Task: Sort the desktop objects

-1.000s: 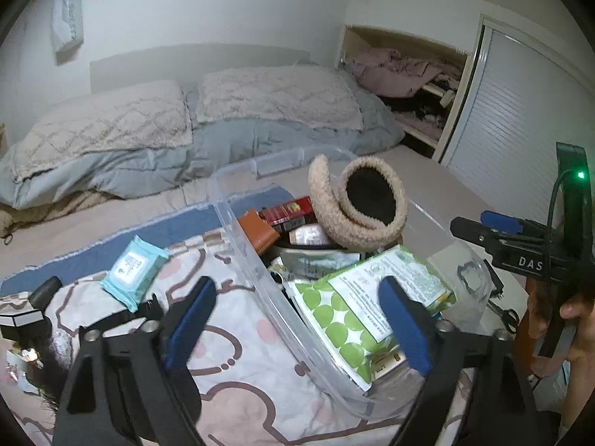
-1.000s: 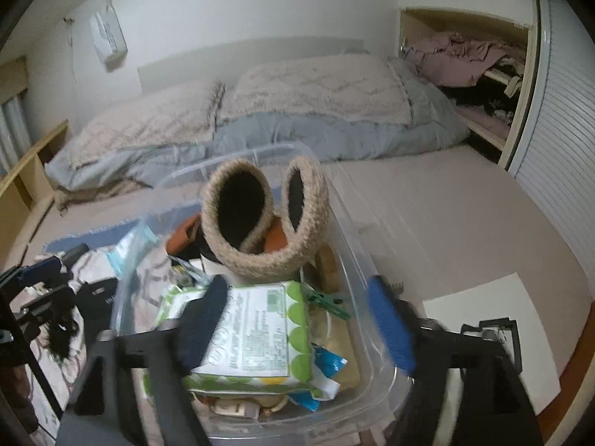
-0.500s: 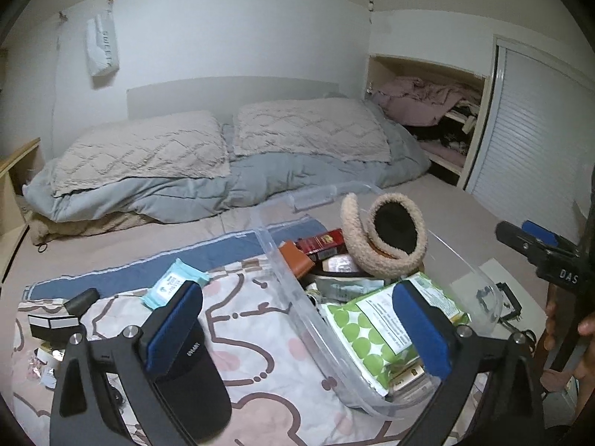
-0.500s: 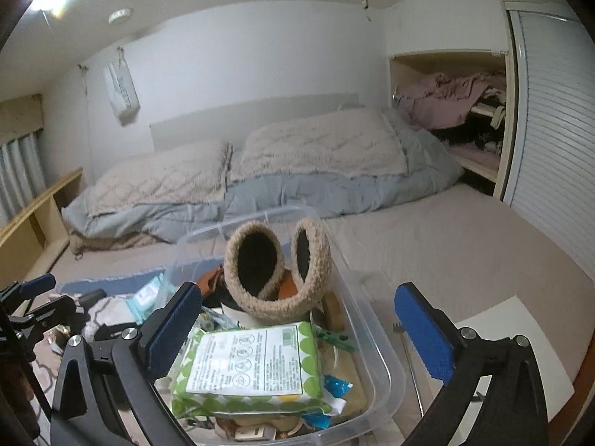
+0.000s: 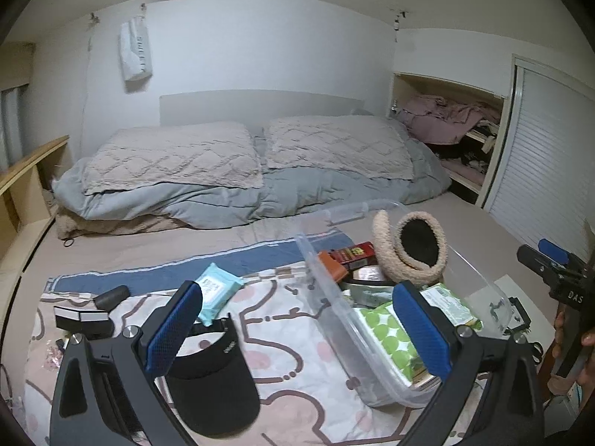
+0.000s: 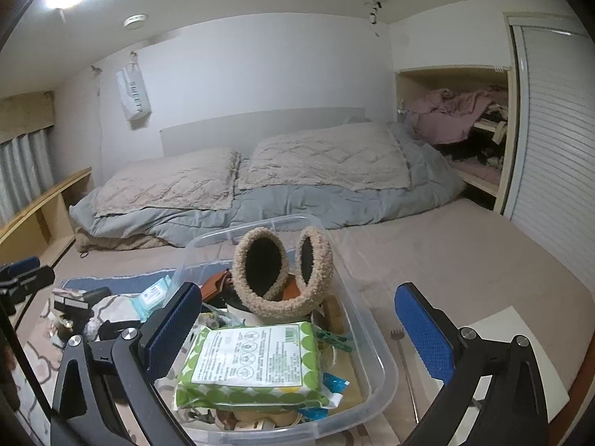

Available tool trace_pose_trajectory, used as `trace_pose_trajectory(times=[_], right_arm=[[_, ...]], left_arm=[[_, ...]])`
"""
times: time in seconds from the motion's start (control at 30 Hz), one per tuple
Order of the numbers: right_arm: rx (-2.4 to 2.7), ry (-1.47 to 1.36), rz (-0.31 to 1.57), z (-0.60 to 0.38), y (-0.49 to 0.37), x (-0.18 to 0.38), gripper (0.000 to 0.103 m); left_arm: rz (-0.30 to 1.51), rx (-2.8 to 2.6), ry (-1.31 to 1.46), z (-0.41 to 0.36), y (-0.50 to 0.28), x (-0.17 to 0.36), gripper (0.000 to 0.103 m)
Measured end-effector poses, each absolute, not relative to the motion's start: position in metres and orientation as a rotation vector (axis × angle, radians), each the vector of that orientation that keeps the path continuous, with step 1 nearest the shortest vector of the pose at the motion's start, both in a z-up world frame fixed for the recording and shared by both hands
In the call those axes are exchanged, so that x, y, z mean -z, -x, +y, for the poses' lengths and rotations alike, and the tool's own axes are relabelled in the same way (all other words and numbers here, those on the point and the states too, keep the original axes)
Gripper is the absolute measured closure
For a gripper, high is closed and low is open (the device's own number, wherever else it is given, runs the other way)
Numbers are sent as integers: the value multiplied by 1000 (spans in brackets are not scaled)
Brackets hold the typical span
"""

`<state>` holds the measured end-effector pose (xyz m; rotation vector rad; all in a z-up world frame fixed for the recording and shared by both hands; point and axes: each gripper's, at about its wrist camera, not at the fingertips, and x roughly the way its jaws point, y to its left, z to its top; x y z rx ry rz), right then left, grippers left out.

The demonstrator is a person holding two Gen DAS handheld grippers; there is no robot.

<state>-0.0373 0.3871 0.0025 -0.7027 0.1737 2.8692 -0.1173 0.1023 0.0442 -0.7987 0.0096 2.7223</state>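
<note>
You hold both the left gripper [image 5: 297,329] and right gripper [image 6: 297,330] spread and empty above the clear bin [image 6: 375,338], likely choosing what's next

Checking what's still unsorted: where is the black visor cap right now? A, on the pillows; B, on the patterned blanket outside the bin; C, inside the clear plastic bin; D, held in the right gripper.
B: the black visor cap lies flat on the patterned blanket, left of the clear plastic bin, no gripper on it.

A clear plastic bin [image 6: 375,349] holds fuzzy earmuffs [image 6: 282,278] above green-dotted wipes [image 6: 249,368]; beside it, apparently untouched, lies a black visor [image 5: 212,383].
</note>
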Motion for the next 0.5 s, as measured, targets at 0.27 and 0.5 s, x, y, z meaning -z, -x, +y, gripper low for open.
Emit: trace_pose_trajectory(times=[0.27, 0.5], right_arm=[[-2965, 714, 161, 361, 38, -5, 0], [-3045, 749, 120, 325, 44, -5, 0]], left_arm=[[35, -2829, 770, 65, 102, -49, 0], [17, -2894, 750, 26, 82, -57, 0]])
